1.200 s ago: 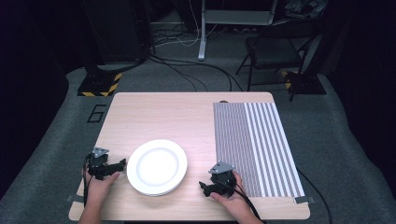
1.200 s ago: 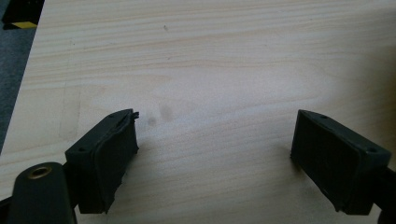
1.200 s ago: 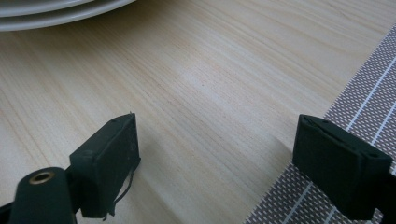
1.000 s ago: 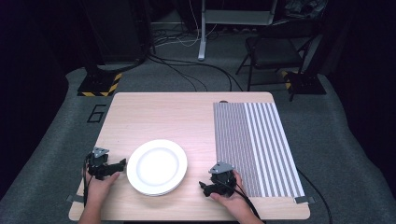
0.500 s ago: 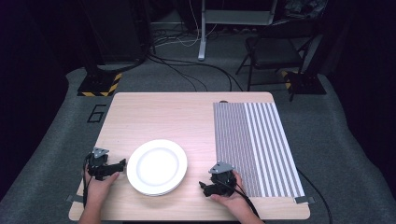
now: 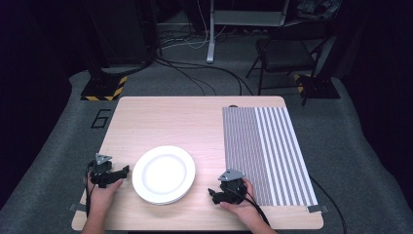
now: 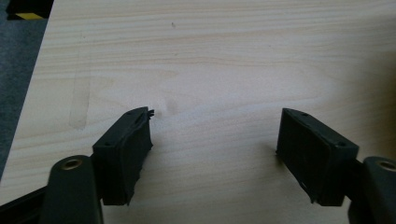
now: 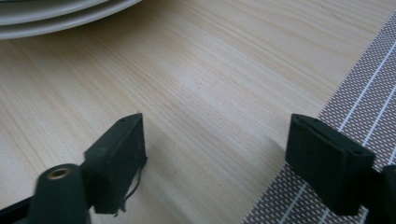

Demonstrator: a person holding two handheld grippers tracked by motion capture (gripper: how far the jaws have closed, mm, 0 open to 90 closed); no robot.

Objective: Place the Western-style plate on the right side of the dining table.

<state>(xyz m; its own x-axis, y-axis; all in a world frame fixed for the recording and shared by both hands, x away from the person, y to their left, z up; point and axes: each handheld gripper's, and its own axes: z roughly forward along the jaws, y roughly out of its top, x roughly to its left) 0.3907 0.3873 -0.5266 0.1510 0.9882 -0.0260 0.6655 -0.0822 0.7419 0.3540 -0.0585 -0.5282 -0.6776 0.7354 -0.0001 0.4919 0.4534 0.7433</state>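
Resting low on the wooden table [image 6: 165, 117], left gripper [image 6: 125, 170] and right gripper [image 6: 211, 192], jaws apart, just been narrowing, nothing between them. Flanking the stacked white plates [image 6: 163, 174] at lower centre, touching neither; striped placemat [image 6: 265, 151] at right.

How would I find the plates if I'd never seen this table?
Look at the light wooden table, near edge. Between the two black grippers sits a stack of round white plates, left of the grey striped placemat. Nothing else there is round and white.
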